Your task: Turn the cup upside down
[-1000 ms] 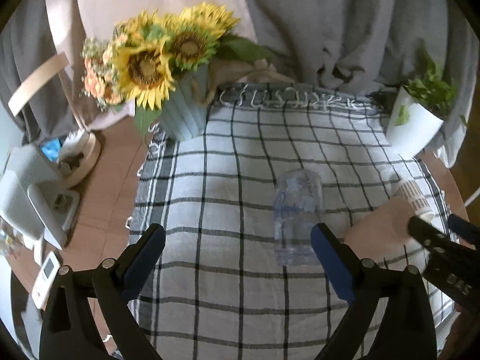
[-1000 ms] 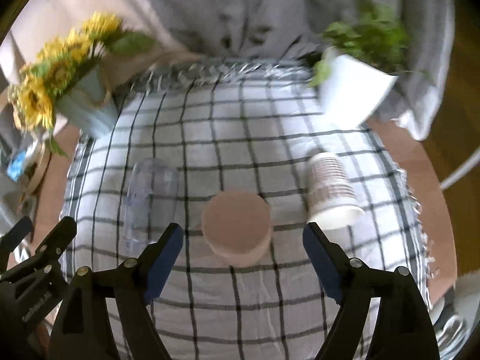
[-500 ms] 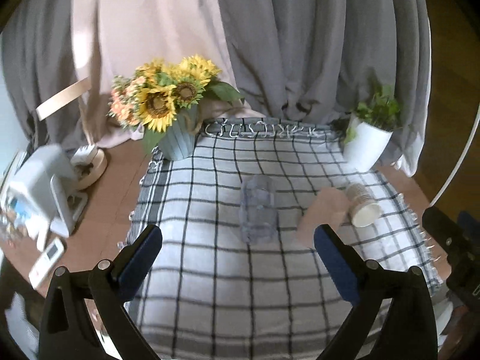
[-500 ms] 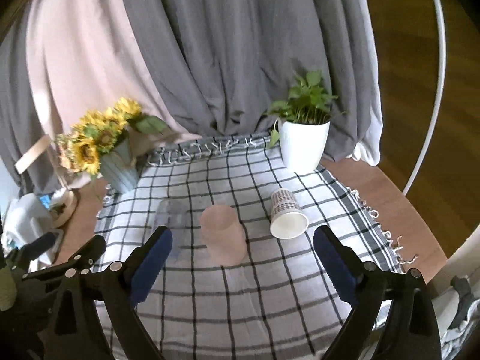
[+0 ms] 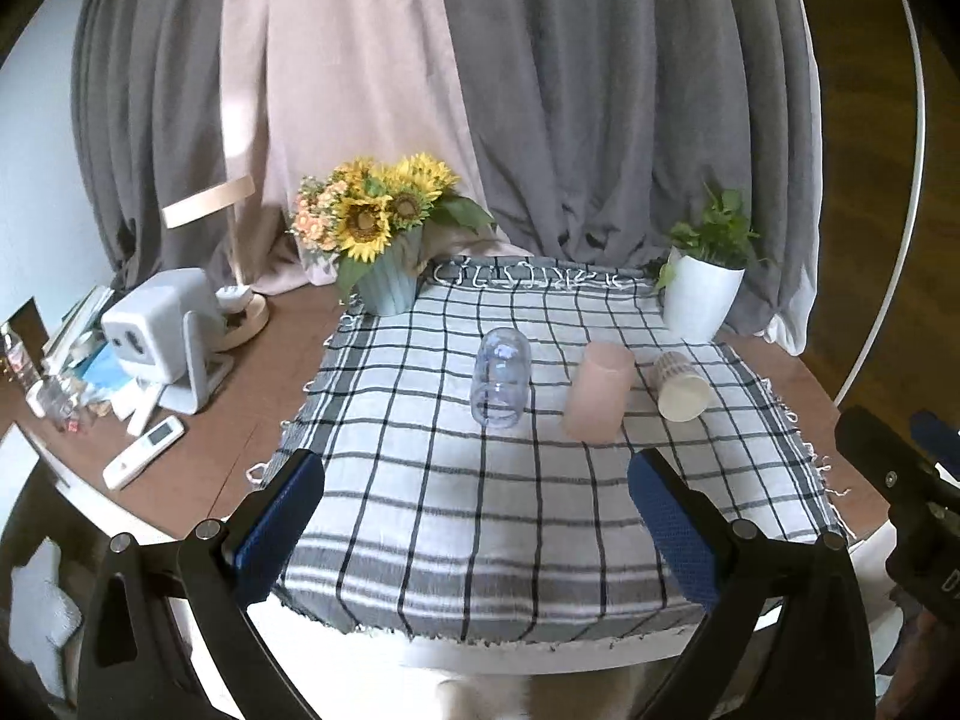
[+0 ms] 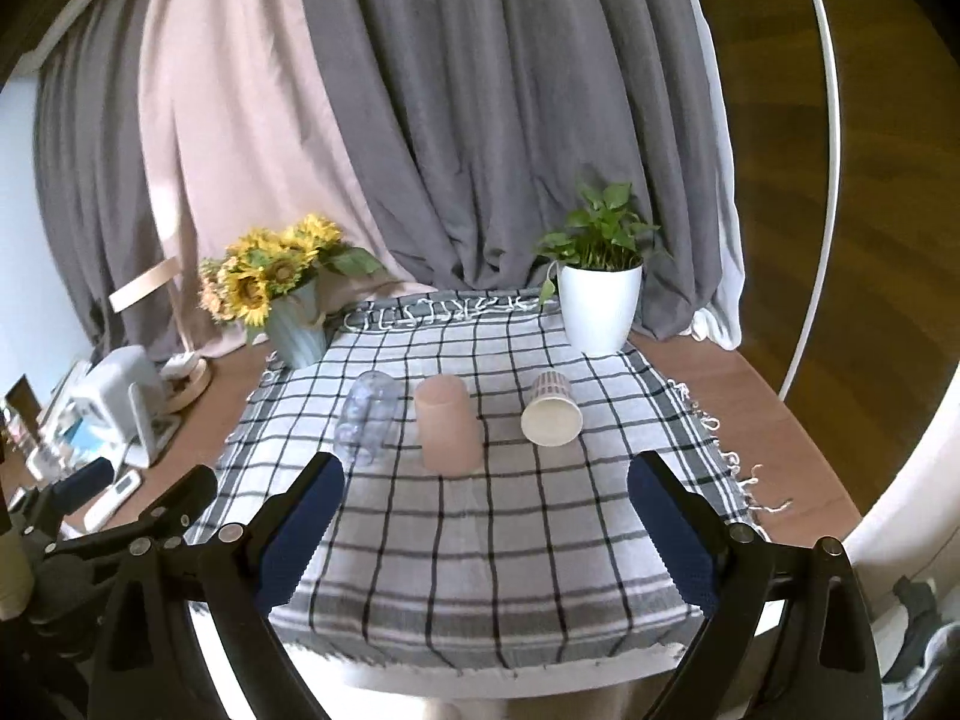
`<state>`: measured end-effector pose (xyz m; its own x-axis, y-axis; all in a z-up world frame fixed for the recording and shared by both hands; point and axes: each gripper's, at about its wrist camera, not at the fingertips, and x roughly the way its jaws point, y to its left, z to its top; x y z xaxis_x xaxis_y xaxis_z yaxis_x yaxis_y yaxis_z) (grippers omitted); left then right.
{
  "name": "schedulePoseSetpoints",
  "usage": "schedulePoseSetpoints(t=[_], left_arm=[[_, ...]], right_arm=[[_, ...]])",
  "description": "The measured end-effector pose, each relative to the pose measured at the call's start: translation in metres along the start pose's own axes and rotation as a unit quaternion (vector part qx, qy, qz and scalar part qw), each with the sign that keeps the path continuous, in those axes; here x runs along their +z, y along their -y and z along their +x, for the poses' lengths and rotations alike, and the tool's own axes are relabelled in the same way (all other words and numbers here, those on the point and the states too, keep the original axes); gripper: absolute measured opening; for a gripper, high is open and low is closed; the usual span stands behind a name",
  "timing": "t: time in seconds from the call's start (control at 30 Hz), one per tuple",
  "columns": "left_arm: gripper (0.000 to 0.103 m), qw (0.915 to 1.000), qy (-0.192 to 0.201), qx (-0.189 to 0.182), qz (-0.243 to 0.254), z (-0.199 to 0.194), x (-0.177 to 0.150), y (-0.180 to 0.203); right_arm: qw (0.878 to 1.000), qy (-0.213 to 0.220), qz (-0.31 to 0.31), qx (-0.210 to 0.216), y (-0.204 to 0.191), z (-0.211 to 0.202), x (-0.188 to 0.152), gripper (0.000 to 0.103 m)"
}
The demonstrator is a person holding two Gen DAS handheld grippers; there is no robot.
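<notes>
Three cups sit in a row on the checked cloth (image 5: pixel 480 510). A clear plastic cup (image 5: pixel 501 385) lies on its side at the left; it also shows in the right wrist view (image 6: pixel 366 418). A pink cup (image 5: pixel 597 401) stands upside down in the middle, as the right wrist view (image 6: pixel 449 432) also shows. A striped paper cup (image 5: pixel 679 387) lies on its side at the right, mouth towards me, also in the right wrist view (image 6: pixel 551 410). My left gripper (image 5: pixel 477 516) and right gripper (image 6: pixel 486 516) are both open and empty, held back above the table's near edge.
A sunflower vase (image 5: pixel 384 240) stands at the cloth's back left and a white potted plant (image 6: pixel 600 294) at the back right. A white device (image 5: pixel 162 336), a remote (image 5: pixel 143 451) and clutter lie on the wooden table at the left. Curtains hang behind.
Both grippers have pulled back and up from the cups, from close over the cloth to beyond the table's near edge. The cups have not moved.
</notes>
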<state>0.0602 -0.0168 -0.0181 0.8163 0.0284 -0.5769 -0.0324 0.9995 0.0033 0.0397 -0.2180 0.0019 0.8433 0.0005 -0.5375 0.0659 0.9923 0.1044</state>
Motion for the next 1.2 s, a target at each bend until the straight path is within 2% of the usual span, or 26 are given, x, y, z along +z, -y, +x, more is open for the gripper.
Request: schedulePoseSetpoints(t=[0.17, 0.47, 1.2], left_arm=[[0.103, 0.9997, 0.017, 0.003, 0.019, -0.027, -0.012, 0.008], [0.103, 0.9993, 0.032, -0.008, 0.016, -0.044, -0.016, 0.003], [0.103, 0.9988, 0.047, -0.005, 0.011, -0.05, -0.012, 0.006]], right_arm=[[1.0, 0.013, -0.005, 0.007, 0.003, -0.03, -0.012, 0.096], [0.999, 0.029, 0.014, -0.003, 0.008, -0.058, -0.024, 0.096], [0.999, 0.019, 0.027, -0.014, 0.012, -0.063, -0.031, 0.096]])
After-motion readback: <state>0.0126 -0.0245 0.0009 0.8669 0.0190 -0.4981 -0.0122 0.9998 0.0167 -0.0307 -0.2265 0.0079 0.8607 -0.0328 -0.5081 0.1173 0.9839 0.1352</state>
